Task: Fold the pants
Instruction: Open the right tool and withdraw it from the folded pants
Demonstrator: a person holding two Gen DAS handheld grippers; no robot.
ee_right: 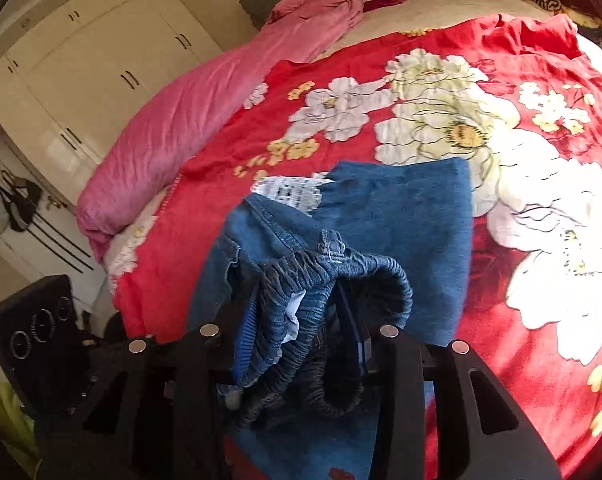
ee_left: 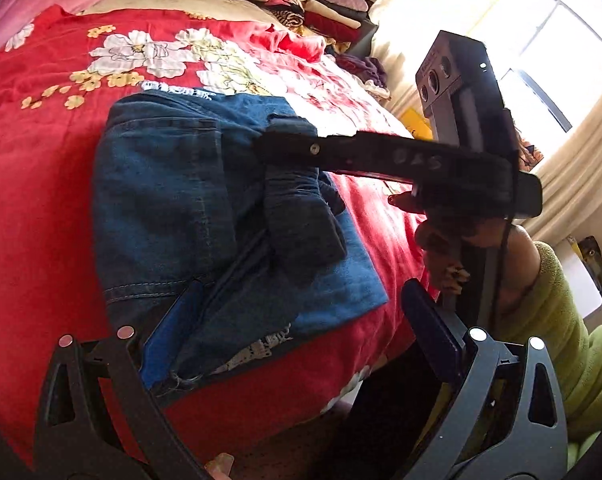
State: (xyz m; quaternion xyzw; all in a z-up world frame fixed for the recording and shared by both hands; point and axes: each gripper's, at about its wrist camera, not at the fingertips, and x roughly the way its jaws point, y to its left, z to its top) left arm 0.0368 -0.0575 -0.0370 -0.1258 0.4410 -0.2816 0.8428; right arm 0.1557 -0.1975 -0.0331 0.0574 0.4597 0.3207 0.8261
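Blue denim pants (ee_left: 161,184) lie folded on the red flowered blanket (ee_left: 41,160) near the bed's front edge. My right gripper (ee_right: 297,300) is shut on the gathered elastic waistband (ee_right: 297,280), which bunches up between its blue pads. In the left wrist view the right gripper (ee_left: 285,148) reaches in from the right and holds that waistband over the folded denim. My left gripper (ee_left: 301,288) is open, jaws wide. Its left pad (ee_left: 173,332) rests against the frayed hem at the pants' near edge. Its right pad (ee_left: 433,328) hangs off the bed's side.
A pile of assorted clothes (ee_left: 301,0) fills the bed's far end. A pink quilt (ee_right: 189,112) lies along the left side, with a cream wardrobe (ee_right: 101,40) behind. A person's green sleeve (ee_left: 561,320) and a bright curtained window (ee_left: 541,40) are at right.
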